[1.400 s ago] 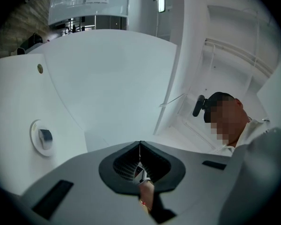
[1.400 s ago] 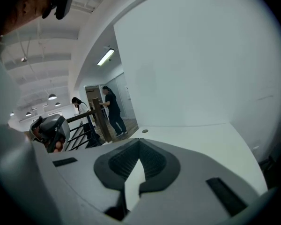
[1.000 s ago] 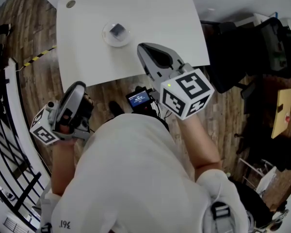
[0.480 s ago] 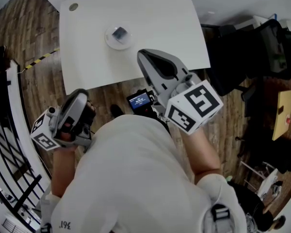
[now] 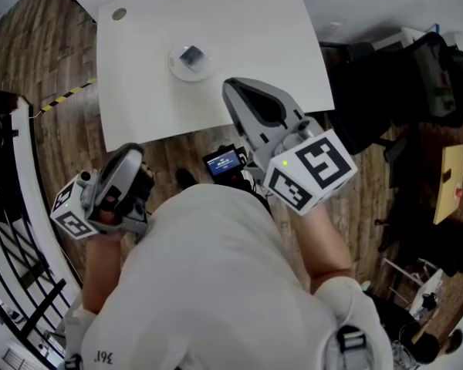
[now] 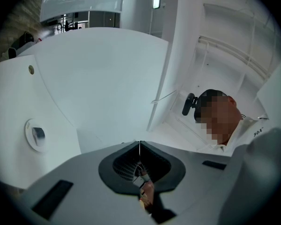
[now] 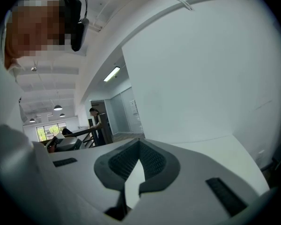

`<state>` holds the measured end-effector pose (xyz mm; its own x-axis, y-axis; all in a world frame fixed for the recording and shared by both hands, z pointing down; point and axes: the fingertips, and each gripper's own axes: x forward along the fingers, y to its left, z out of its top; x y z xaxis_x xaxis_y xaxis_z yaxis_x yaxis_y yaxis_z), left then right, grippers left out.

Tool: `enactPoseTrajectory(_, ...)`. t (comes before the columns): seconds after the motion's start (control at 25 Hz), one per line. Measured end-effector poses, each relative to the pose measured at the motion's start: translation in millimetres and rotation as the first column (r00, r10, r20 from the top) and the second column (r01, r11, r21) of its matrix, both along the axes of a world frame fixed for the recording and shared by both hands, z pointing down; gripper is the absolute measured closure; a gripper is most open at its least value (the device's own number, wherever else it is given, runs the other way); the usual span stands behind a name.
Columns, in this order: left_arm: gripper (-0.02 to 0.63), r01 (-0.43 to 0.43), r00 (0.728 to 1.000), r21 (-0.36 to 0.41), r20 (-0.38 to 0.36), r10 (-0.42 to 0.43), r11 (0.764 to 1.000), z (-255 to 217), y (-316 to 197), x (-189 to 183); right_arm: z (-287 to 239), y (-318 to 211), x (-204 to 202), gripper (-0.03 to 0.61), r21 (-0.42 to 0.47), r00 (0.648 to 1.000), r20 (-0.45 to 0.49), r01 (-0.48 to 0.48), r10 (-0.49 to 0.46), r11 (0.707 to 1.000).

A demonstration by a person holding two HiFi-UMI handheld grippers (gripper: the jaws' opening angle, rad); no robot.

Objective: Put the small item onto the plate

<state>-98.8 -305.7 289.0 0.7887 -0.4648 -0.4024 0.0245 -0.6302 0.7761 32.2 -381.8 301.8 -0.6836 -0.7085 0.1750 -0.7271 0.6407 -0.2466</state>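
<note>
A small white plate (image 5: pixel 179 68) lies on the white table (image 5: pixel 247 29), and a small silvery item (image 5: pixel 190 54) rests on it. In the left gripper view the plate (image 6: pixel 29 142) and the item (image 6: pixel 38 134) show at the far left. My right gripper (image 5: pixel 231 89) hovers over the table's near edge, to the right of the plate, shut and empty. My left gripper (image 5: pixel 126 154) is held off the table over the wooden floor, also shut with nothing in it. In each gripper's own view, the left gripper (image 6: pixel 139 142) and the right gripper (image 7: pixel 139 141) show their jaws meeting.
A small round disc (image 5: pixel 119 13) sits near the table's far left corner. A device with a blue screen (image 5: pixel 223 160) hangs at my waist. Black bags and chairs (image 5: pixel 436 60) crowd the right side. A dark railing (image 5: pixel 15 206) runs along the left. A person (image 7: pixel 96 121) stands far off.
The right gripper has come up towards the camera and shifted a little to the right. The left gripper has hardly moved. The plate and item lie as before.
</note>
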Motion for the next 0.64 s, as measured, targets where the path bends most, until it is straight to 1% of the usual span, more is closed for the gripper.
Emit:
enactPoseTrajectory(0.2,0.607,0.003,1.000,-0.020,-0.001,-0.003,1.000,6.4,0.1,-1.6,3.8,-2.7,-3.7,0.578,-0.022,1.000,0.022,0.000,0.000,1.000)
enactPoseTrajectory(0.64,0.607,0.001,1.000,-0.034,-0.008,-0.001,0.999,10.9,0.4,1.3,9.2,-3.1,1.9,0.578,-0.032,1.000,0.019,-0.016,0.017,0.999)
